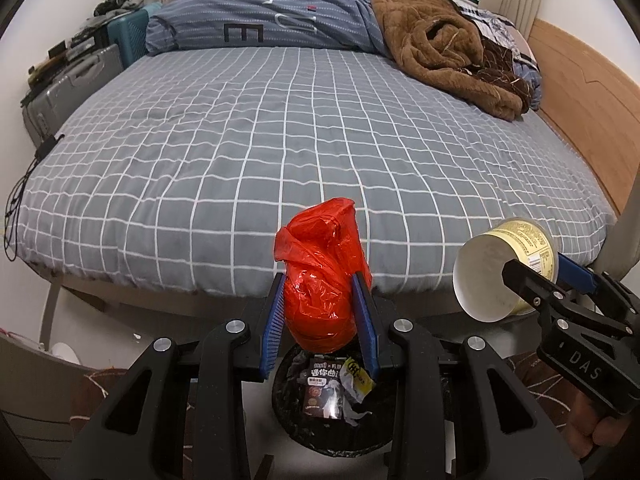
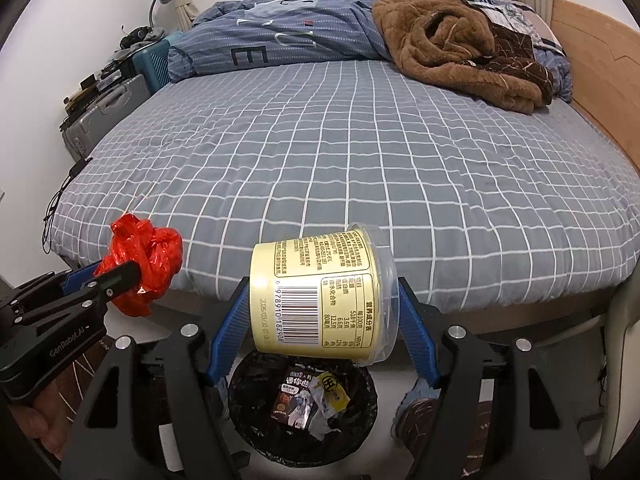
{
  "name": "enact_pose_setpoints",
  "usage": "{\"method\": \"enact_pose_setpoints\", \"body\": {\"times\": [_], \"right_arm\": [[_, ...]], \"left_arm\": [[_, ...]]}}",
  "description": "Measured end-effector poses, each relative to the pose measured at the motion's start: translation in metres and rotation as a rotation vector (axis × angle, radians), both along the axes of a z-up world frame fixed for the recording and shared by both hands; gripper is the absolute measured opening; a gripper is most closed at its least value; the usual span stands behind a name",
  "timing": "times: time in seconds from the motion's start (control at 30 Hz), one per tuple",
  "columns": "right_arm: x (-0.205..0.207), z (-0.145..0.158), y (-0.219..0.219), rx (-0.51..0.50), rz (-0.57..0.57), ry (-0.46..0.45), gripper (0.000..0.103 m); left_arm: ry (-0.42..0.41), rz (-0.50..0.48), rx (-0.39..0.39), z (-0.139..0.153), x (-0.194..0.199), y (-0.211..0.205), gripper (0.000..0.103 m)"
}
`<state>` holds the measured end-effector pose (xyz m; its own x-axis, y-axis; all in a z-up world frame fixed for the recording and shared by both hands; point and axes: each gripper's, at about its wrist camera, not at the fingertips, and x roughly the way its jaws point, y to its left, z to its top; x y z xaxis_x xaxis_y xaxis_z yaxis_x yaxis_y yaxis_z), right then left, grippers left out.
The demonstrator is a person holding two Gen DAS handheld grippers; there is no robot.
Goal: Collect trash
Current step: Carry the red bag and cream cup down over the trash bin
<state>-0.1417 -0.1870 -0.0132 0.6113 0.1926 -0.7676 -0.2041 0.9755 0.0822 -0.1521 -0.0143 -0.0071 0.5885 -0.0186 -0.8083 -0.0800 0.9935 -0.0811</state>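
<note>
Both grippers are loaded up right over the bin here. The left gripper (image 1: 320, 316) has its blue ribbed pads pinching a crumpled red plastic bag (image 1: 320, 276), shiny and wrinkly, bunched into a lump that sticks out past the fingertips. The right gripper (image 2: 322, 316) is clamped across a pale yellow paper cup (image 2: 324, 292) lying on its side, open mouth pointing toward the left gripper, plain white inside. Its label has a barcode with digits reading something like 978910 182908, a nutrition table in Chinese and a block of small print I can't make out.

Directly below both sets of fingers sits a round trash bin (image 1: 288, 412) with a black liner, already holding a dark snack wrapper (image 2: 298, 400) with Chinese characters and a yellow-and-white wrapper (image 2: 332, 394) next to it. Nothing sits between the held stuff and the bin opening.

Out ahead of the grippers is a bed (image 1: 280, 152) with a grey sheet in a white grid. At the far end are a bunched blue striped duvet (image 1: 260, 16) with a big "E" on it and a fuzzy brown blanket (image 1: 440, 56) beside a wooden headboard (image 1: 576, 92). Off to the left of the bed are a grey hard-shell suitcase (image 1: 68, 92) and a teal one (image 1: 128, 40). The right gripper's body reads "DAS", the left one "GenRobot.AI".
</note>
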Motion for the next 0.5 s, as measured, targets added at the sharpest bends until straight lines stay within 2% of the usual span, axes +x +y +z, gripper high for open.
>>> {"method": "enact_pose_setpoints", "body": {"times": [0.5], "right_arm": [[-0.041, -0.024, -0.001, -0.004, 0.0, 0.036, 0.067]], "left_arm": [[0.039, -0.018, 0.008, -0.026, -0.041, -0.013, 0.032]]}}
